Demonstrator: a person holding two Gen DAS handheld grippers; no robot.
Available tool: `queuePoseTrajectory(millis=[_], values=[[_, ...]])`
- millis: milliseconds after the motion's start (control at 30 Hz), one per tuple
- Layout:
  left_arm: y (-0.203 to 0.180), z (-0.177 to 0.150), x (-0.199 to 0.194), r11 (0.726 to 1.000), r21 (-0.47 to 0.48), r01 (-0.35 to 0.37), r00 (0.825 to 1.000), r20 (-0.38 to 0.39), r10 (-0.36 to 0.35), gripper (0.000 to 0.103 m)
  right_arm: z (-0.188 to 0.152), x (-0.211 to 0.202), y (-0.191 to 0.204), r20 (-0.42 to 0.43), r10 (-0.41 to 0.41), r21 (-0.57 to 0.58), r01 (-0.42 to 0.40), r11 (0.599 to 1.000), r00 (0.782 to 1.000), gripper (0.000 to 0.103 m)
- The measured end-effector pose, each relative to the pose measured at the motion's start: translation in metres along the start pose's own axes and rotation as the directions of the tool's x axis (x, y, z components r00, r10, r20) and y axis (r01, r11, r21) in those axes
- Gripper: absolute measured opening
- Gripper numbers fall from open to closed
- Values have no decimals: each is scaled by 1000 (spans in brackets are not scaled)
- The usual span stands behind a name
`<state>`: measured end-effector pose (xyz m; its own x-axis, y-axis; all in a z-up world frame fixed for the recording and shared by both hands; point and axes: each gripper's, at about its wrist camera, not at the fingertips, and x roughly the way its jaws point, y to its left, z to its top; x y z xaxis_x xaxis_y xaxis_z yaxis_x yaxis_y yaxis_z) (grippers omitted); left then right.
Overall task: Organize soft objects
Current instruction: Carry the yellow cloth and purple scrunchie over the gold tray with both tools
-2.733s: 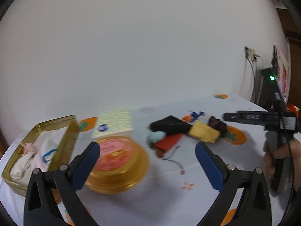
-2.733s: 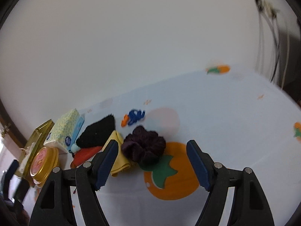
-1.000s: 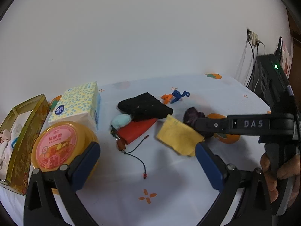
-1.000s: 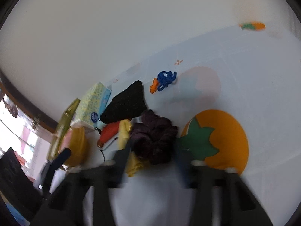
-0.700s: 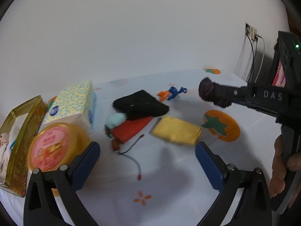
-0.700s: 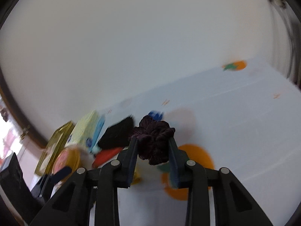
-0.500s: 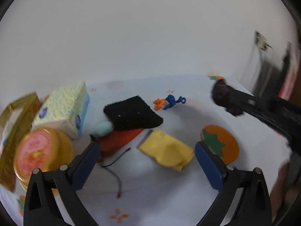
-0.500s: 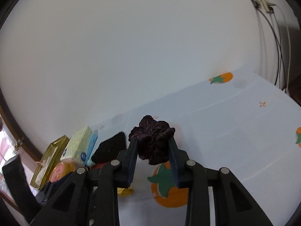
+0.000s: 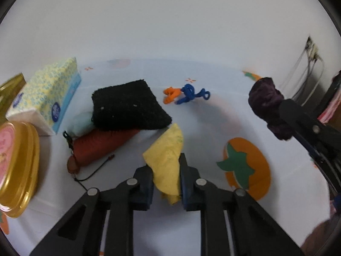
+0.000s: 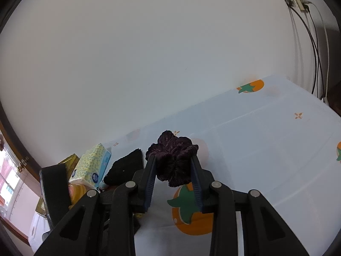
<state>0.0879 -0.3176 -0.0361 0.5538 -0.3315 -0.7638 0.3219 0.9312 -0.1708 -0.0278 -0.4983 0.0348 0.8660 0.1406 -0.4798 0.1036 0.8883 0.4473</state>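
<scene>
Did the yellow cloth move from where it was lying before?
Yes. The yellow cloth lay flat on the table beside the red pouch; now the left gripper pinches it, bunched up and raised off the tablecloth.

Velvety purple scrunchie (image 10: 173, 160), matt yellow cloth (image 9: 167, 162), glossy gold tin (image 9: 20, 166).

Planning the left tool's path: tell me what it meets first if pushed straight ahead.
Likely the black cloth, beyond the yellow cloth that the left tool grips; the red pouch sits slightly left. Depth is uncertain.
</scene>
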Motion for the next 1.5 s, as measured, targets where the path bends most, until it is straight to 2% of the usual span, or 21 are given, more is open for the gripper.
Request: queuePoseTrajectory(millis=[67,167,233,367,467,533,767,900,1133,1267,1500], values=[[9,-1,-6,997,-8,76,997,11,-76,15,0,-2,-1,17,-15,-9,15,1000,1000,35],[19,0,-24,980,18,199,977,81,-200,15,0,-5,-1,40,-25,-12,25,1000,999,35],[21,-4,-42,969,96,227,960,143,-239,15,0,-7,-1,59,-30,-18,31,999,998,34],[24,-12,-73,955,200,220,928,258,-268,15,-1,-11,5,101,-42,-59,48,997,994,34],[26,-14,-83,958,237,162,926,298,-231,15,-3,-12,12,126,-55,-100,68,993,990,34],[29,-17,-87,962,254,99,929,323,-181,15,-5,-14,16,149,-69,-125,88,988,986,34],[52,-25,-94,966,257,-35,922,381,-69,15,-13,-16,28,206,-135,-184,174,967,969,34],[64,-29,-106,969,245,-45,918,392,-56,15,-18,-12,34,209,-173,-215,218,952,962,34],[82,-38,-119,959,274,-68,906,419,-55,15,-29,-26,48,289,-209,-244,283,928,934,34],[93,-42,-121,957,280,-81,906,422,-47,15,-39,-33,63,330,-220,-281,317,906,918,34],[116,-41,-133,959,271,-81,896,442,-49,15,-52,-39,80,317,-200,-266,290,919,927,34]])
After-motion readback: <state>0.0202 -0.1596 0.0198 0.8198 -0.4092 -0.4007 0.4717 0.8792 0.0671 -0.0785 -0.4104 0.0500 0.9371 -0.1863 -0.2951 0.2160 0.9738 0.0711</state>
